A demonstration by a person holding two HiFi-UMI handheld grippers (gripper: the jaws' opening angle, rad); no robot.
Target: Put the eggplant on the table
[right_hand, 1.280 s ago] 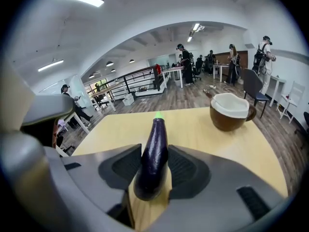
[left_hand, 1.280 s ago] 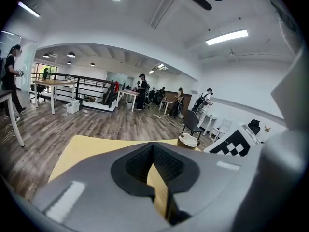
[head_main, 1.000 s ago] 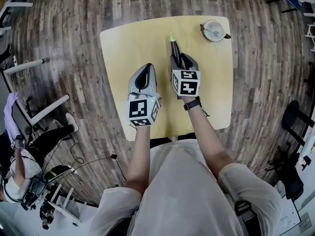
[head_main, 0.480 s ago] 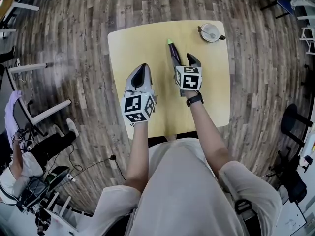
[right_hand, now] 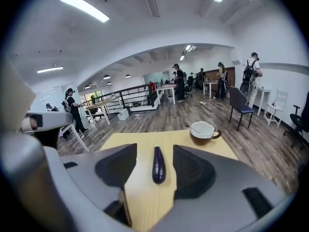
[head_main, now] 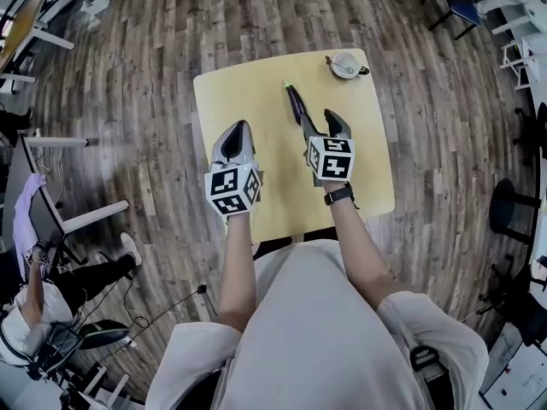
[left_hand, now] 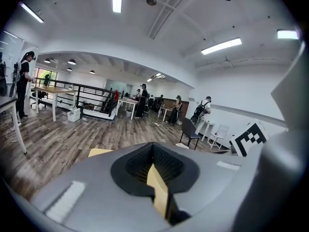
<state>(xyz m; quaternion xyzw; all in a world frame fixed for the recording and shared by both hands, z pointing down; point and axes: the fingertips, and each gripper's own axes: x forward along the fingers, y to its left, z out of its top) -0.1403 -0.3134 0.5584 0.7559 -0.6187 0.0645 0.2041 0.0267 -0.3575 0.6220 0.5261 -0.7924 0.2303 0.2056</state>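
A dark purple eggplant (head_main: 297,107) with a green stem lies flat on the yellow table (head_main: 239,92), apart from both grippers. My right gripper (head_main: 320,125) hangs above its near end, jaws wide open and empty. In the right gripper view the eggplant (right_hand: 158,165) shows on the tabletop through the gap between the two fingers, touched by neither. My left gripper (head_main: 237,135) hovers over the table's left half. In its own view the left gripper (left_hand: 154,164) has its jaws drawn together, with only a thin sliver of table showing between them and nothing held.
A brown cup (head_main: 345,65) with a white inside stands at the table's far right corner, also seen as the cup (right_hand: 203,131) beyond the eggplant. Wooden floor surrounds the table. Desks, chairs and people stand farther off in the room.
The right gripper's jaws have spread off the eggplant and the gripper has lifted away, leaving the eggplant lying on the table. The left gripper has risen too.
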